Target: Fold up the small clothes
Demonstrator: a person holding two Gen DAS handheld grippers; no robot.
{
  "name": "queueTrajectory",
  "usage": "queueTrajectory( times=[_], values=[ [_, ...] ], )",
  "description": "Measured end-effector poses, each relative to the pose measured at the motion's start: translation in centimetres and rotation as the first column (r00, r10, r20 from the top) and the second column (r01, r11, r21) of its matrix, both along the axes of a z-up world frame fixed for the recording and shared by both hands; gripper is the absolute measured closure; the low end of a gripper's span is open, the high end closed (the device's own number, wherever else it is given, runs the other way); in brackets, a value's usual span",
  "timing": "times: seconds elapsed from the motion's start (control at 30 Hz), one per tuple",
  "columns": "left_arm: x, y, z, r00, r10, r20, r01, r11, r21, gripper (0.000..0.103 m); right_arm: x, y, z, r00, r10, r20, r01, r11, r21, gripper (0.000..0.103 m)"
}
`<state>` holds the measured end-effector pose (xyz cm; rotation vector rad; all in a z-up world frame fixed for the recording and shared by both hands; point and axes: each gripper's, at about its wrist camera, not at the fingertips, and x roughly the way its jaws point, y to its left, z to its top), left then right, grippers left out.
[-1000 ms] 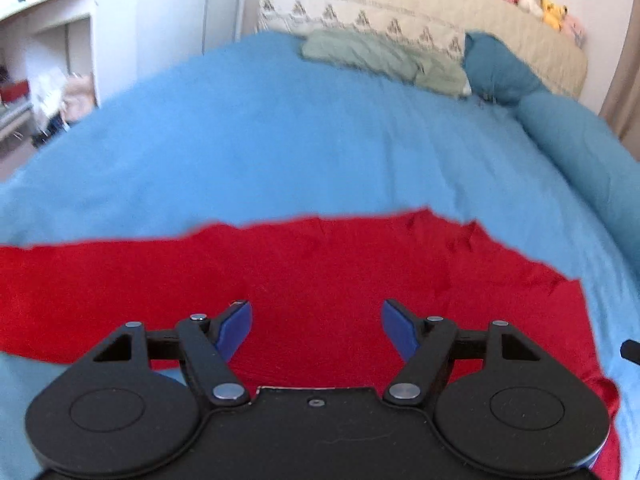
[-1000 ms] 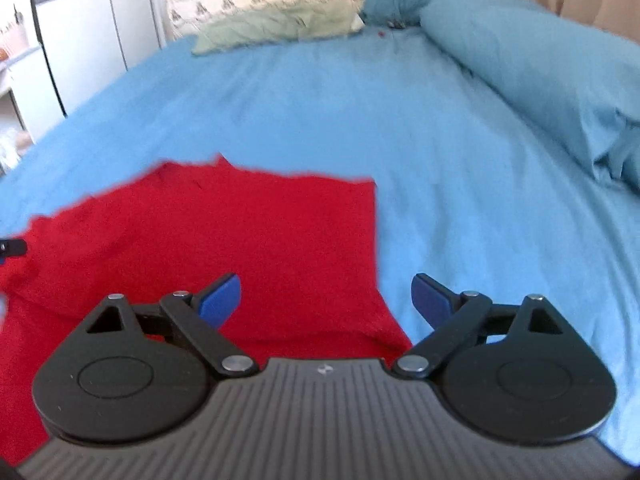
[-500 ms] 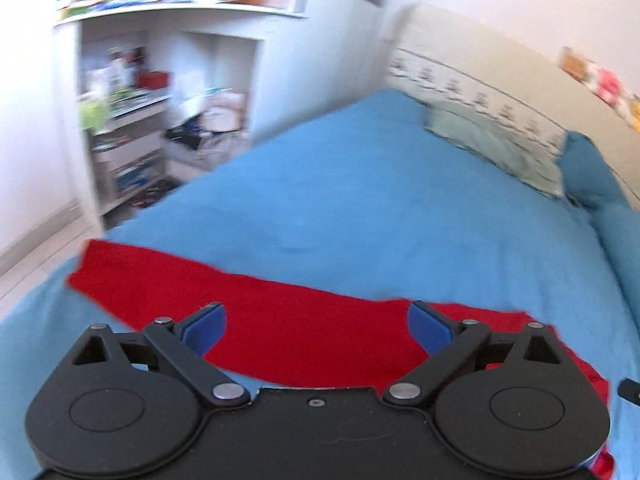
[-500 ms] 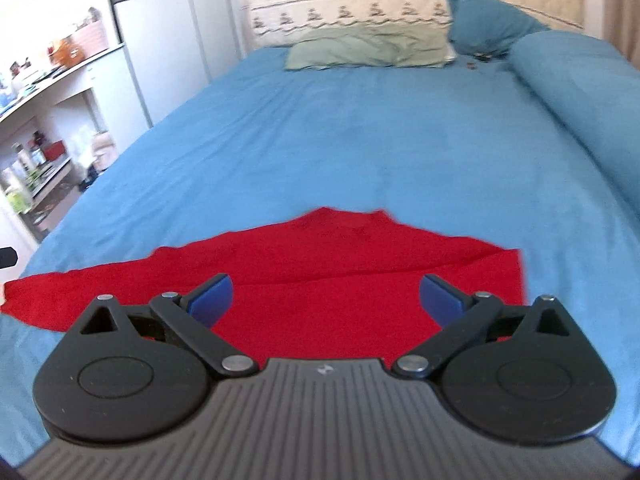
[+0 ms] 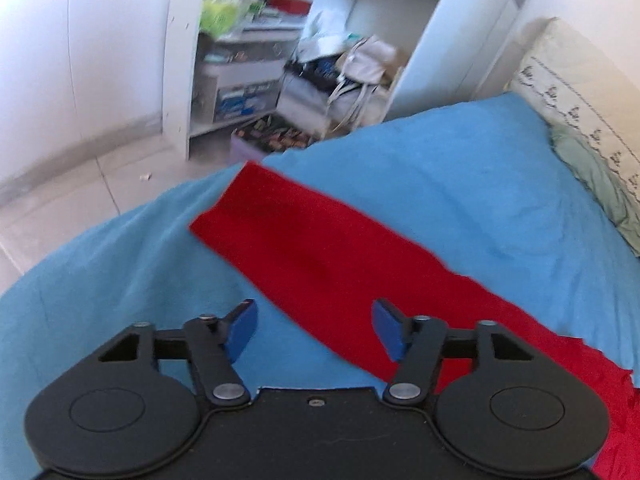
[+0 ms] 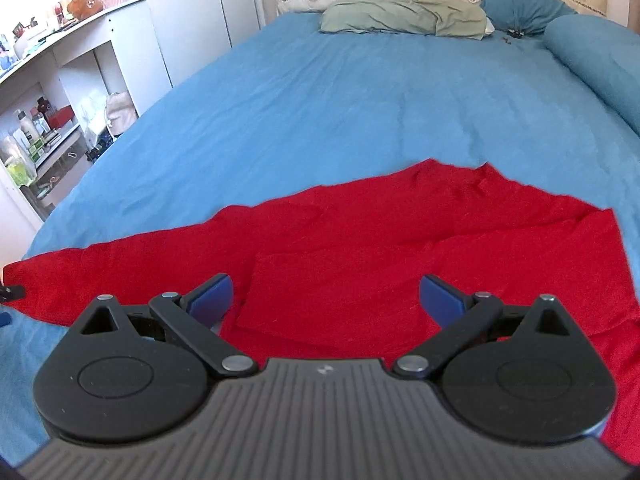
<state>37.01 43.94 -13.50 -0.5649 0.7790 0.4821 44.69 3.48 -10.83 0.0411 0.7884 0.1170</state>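
A red long-sleeved garment (image 6: 400,240) lies spread on the blue bedspread (image 6: 340,100). In the left wrist view its left sleeve (image 5: 304,236) stretches out flat toward the bed's left edge. My left gripper (image 5: 314,326) is open and empty, hovering over the sleeve's near edge, a short way in from the cuff. My right gripper (image 6: 324,296) is open and empty above the garment's body, where a folded flap (image 6: 304,296) lies between the jaws. The left gripper's tip (image 6: 10,292) shows at the far left of the right wrist view.
A green pillow (image 6: 404,20), a blue pillow (image 6: 520,0) and a rolled blue duvet (image 6: 600,60) lie at the head and right side of the bed. White shelves (image 5: 280,40) with bags and clutter stand beside the bed's left edge, above a tiled floor (image 5: 60,208).
My left gripper has swung left from the garment's body out over the sleeve, now facing the shelves. My right gripper has drawn back and turned left over the garment's body. Both stayed open.
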Motion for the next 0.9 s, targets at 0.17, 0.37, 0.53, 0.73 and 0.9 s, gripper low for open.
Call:
queueTrajectory(
  times=[0.17, 0.37, 0.53, 0.73, 0.9],
  values=[
    [0.4, 0.5, -0.9, 1.0, -0.016, 0.009, 0.016, 0.999, 0.032, 0.047, -0.6, 1.1, -0.7, 1.0, -0.007, 0.005, 0.007, 1.0, -0.015, 0.0],
    [2.0, 0.6, -1.3, 0.999, -0.016, -0.029, 0.019, 0.993, 0.12, 0.083, -0.7, 0.7, -1.0, 0.999, -0.032, 0.018, 0.032, 0.999, 0.0, 0.0],
    [2.5, 0.7, -1.2, 0.999, 0.006, -0.045, 0.0, 0.991, 0.137, 0.092, -0.6, -0.4, -1.0, 0.998, -0.054, 0.022, 0.053, 0.998, 0.017, 0.0],
    [2.6, -0.7, 1.0, 0.999, 0.025, -0.024, -0.02, 0.984, 0.179, 0.097, -0.8, -2.7, -0.3, 0.997, -0.066, 0.041, 0.064, 0.997, 0.05, 0.0],
    [2.6, -4.7, 6.5, 0.998, -0.007, 0.069, -0.01, 0.969, 0.247, 0.098, -1.2, -6.3, 1.0, 0.994, -0.076, 0.073, 0.069, 0.994, 0.086, 0.0]
  ],
)
